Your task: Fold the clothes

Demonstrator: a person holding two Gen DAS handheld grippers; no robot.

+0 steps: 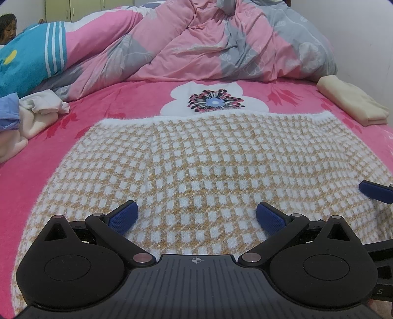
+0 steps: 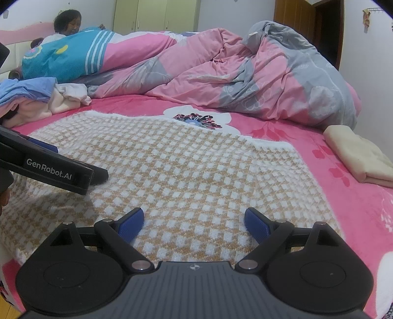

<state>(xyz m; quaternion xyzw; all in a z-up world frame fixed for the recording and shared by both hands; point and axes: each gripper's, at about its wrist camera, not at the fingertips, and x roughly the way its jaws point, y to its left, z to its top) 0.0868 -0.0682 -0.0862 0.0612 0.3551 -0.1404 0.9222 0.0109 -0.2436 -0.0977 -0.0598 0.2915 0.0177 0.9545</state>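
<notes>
Pink floral bedding (image 1: 137,98) is covering the bed that fills both views, with a rumpled pink and grey quilt (image 1: 221,44) heaped along its far side. At the far left a person (image 2: 67,20) is sitting behind a blue striped pillow (image 1: 29,59), and nearer, at the left edge, a loose pile of white and pale blue clothes (image 1: 36,110) is lying on the sheet.

Spreading flat across the middle of the bed is the task's garment, a fuzzy knit sweater (image 1: 196,166) checked in white and tan, its white-trimmed edge lying away from the cameras.

Over the sweater's near left part the left gripper (image 1: 196,218) is hovering with its blue pads (image 1: 124,216) standing wide apart, holding nothing and showing only knit between them.

Beside it, over the near right part, the right gripper (image 2: 192,222) is also standing with its pads (image 2: 256,223) spread wide and nothing clamped, the sweater lying loose beneath.

At the far right, a folded cream garment (image 2: 361,157) is resting on the sheet near the bed's edge, apart from the sweater.
</notes>
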